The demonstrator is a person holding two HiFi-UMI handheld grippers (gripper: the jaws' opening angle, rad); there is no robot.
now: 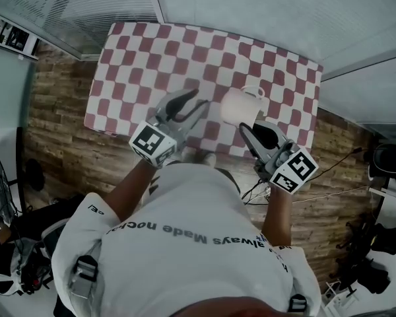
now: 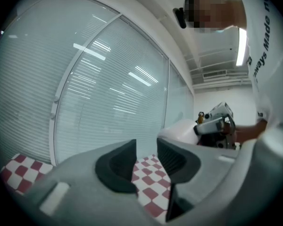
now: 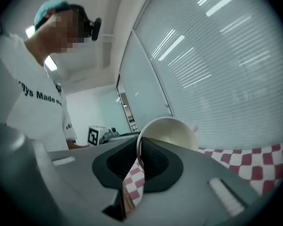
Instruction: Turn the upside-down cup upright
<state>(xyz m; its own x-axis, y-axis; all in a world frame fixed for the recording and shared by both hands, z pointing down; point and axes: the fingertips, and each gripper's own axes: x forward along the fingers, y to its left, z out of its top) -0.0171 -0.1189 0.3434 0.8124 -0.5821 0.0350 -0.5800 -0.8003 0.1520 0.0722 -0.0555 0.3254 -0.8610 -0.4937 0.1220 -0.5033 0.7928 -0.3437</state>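
A white cup with a handle hangs tilted on its side above the near edge of the red-and-white checked table. My right gripper is shut on the cup's rim; in the right gripper view the rim is pinched between the pads and the cup's pale inside faces the camera. My left gripper is to the left of the cup, held level over the table, shut with nothing in it. From the left gripper the cup shows at the right, apart from its jaws.
The table stands against glass walls with blinds. Wood-plank floor surrounds it. A fan stands at the left, cables and dark gear at the right. The person's body fills the lower head view.
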